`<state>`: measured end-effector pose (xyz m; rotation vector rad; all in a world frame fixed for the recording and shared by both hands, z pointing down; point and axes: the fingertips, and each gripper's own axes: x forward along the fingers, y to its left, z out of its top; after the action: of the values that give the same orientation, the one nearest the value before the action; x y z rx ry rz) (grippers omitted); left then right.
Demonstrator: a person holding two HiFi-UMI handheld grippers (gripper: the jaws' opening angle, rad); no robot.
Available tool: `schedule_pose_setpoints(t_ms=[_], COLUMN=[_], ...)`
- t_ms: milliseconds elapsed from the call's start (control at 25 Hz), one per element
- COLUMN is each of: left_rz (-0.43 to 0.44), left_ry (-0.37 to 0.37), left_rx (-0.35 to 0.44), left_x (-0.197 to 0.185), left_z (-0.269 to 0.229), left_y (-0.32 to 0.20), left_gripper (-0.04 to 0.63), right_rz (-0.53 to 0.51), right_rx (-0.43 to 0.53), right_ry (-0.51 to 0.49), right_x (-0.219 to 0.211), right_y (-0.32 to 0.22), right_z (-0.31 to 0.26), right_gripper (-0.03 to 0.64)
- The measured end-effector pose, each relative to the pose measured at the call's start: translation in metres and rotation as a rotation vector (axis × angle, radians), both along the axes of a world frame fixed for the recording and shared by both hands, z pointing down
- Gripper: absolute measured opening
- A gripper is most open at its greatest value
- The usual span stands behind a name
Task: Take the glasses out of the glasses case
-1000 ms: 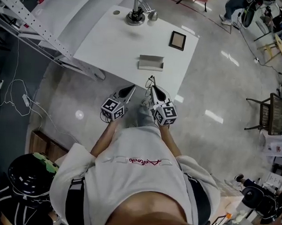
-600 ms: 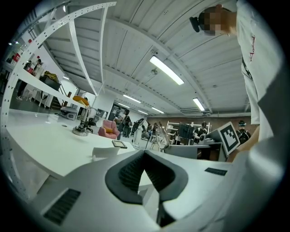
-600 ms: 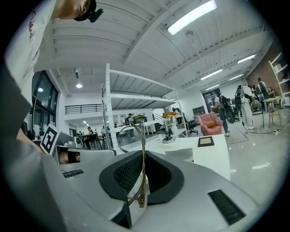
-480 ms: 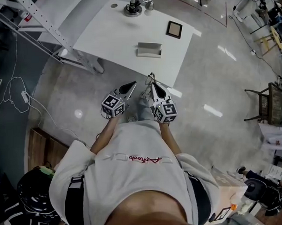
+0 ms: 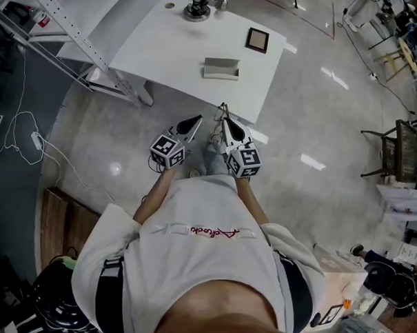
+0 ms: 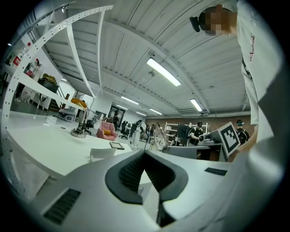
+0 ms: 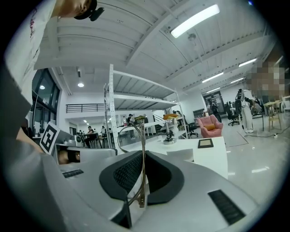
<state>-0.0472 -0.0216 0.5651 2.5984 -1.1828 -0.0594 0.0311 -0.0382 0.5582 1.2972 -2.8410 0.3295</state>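
Plainly, thin wire glasses [image 7: 143,136] (perhaps gold) pinched in right gripper [image 7: 144,158], left gripper [image 6: 145,154] closed.

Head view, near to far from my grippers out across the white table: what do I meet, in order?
Glasses clamped in the right gripper → grey glasses case → dark square frame → metal stand.

Tiny and cropped
From the head view the glasses [image 5: 222,115] are too small to resolve; the top edge crops the stand [image 5: 197,10] on the table [image 5: 165,50].
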Motion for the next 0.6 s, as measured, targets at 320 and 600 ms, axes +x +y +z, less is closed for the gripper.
schedule_pose_setpoints(t_ms=[320, 600], left_rz=[-0.001, -0.005], left_ry=[0.000, 0.000], left_rx=[0.010, 0.014], left_x=[0.0017, 0.0013], left_z=[-0.0038, -0.0039], left_y=[0.0025, 0.0038], left_gripper=[-0.006, -0.006], right_rz=[0.002, -0.003], right_rx=[0.010, 0.014], right_ry=[0.004, 0.005], right_x=[0.0028, 0.0016], right_y=[0.0004, 0.0024], right_z=[-0.0040, -0.0035], right_gripper=[0.021, 0.021])
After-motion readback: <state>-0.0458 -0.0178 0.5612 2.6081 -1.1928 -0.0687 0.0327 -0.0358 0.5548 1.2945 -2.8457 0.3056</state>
